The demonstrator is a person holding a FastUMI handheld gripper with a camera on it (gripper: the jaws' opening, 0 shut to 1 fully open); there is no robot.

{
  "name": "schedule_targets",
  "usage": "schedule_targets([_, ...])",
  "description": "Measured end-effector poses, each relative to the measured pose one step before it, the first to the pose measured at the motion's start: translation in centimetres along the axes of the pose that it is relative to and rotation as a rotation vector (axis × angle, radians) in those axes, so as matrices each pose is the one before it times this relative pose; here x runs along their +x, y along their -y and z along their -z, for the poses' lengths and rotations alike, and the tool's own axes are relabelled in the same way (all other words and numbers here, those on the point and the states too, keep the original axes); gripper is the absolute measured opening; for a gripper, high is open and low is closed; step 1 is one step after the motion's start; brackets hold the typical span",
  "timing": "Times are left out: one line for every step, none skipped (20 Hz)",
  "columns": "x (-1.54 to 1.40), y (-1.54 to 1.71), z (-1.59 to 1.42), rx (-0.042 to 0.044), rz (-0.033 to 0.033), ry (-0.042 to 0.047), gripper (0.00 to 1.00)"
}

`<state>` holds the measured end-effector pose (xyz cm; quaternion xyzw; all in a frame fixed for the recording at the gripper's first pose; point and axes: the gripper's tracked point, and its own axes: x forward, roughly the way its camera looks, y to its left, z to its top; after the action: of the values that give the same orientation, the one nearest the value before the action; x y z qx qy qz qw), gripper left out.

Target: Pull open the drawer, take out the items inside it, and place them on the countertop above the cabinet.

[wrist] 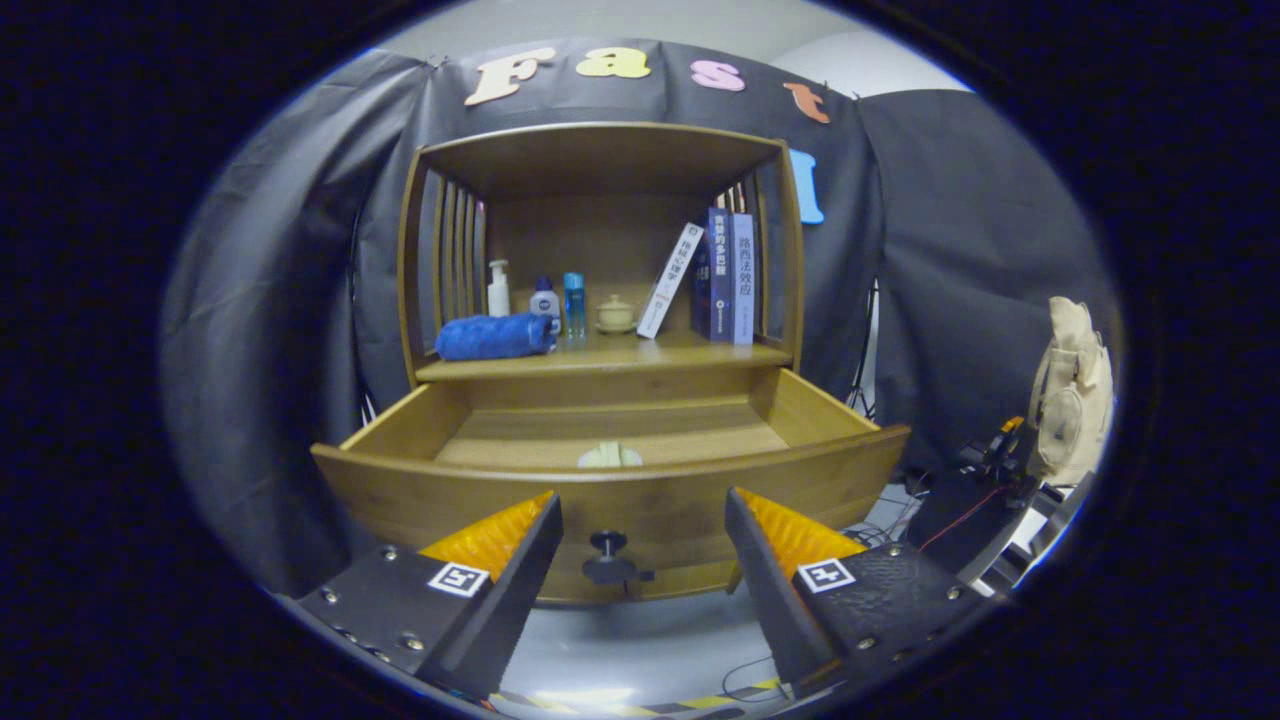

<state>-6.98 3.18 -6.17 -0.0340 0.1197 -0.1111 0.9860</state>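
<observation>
The drawer [610, 470] stands pulled open, its knob [608, 560] between my fingers [645, 525], which are spread and empty. One pale lid-like item [610, 457] sits inside, not yet moved to the counter [600, 362].

Open drawer [610, 490]; jaws spread, empty

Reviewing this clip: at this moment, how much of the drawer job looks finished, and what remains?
Done: the drawer is pulled open, and a blue towel lies on the countertop. In hand: nothing; the gripper is open, its fingers on either side of the knob and apart from it. Left: a pale item lies inside the drawer behind its front panel, yet to be lifted out.
</observation>
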Motion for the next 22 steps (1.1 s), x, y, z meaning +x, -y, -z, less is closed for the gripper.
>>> schedule_targets([0.181, 0.086, -0.945, -0.00786, 0.00242, 0.00989, 0.97])
schedule_targets([0.258, -0.130, -0.848, -0.01630, -0.00235, 0.00573, 0.97])
schedule_targets([0.403, -0.179, -0.564, -0.02005, -0.00224, 0.00029, 0.98])
schedule_targets([0.255, -0.038, -0.613, -0.01578, 0.00090, 0.00342, 0.98])
schedule_targets([0.291, -0.215, -0.567, -0.00940, -0.00362, 0.00157, 0.98])
schedule_targets([0.370, -0.229, -0.589, -0.00016, -0.00179, 0.00436, 0.98])
schedule_targets([0.413, -0.151, -0.359, 0.00276, -0.00396, -0.00352, 0.98])
schedule_targets([0.592, -0.235, -0.338, 0.00790, -0.00605, -0.00539, 0.98])
schedule_targets([0.630, -0.247, -0.091, 0.00652, -0.00820, -0.01422, 0.98])
schedule_targets([0.746, -0.160, -0.026, 0.00478, -0.00698, -0.01979, 0.98])
schedule_targets([0.803, 0.063, -0.023, 0.00223, 0.00140, -0.01611, 0.98])
schedule_targets([0.878, 0.223, 0.049, 0.00135, 0.01071, -0.02098, 0.98])
schedule_targets([0.792, -0.074, 0.309, 0.00332, 0.00021, -0.02244, 0.98])
schedule_targets([0.856, -0.519, 0.217, 0.00755, -0.01519, -0.02700, 0.98])
schedule_targets([0.923, -0.498, 0.511, 0.01021, -0.01564, -0.03854, 0.98])
schedule_targets([0.890, -0.284, 0.413, -0.00898, -0.00525, -0.03834, 0.98])
schedule_targets([0.848, 0.116, 0.391, -0.02104, 0.00757, -0.03384, 0.98])
schedule_targets([0.808, -0.029, 0.187, -0.01609, 0.00739, -0.02032, 0.98])
schedule_targets([1.027, -0.233, 0.382, -0.01336, 0.00084, -0.02807, 0.98])
schedule_targets([1.022, -0.208, 0.693, -0.00324, 0.00084, -0.03512, 0.98])
schedule_targets([1.016, -0.086, 0.938, 0.00261, -0.00247, -0.04452, 0.98])
schedule_targets([1.045, -0.394, 0.792, 0.00905, -0.00413, -0.03547, 0.98])
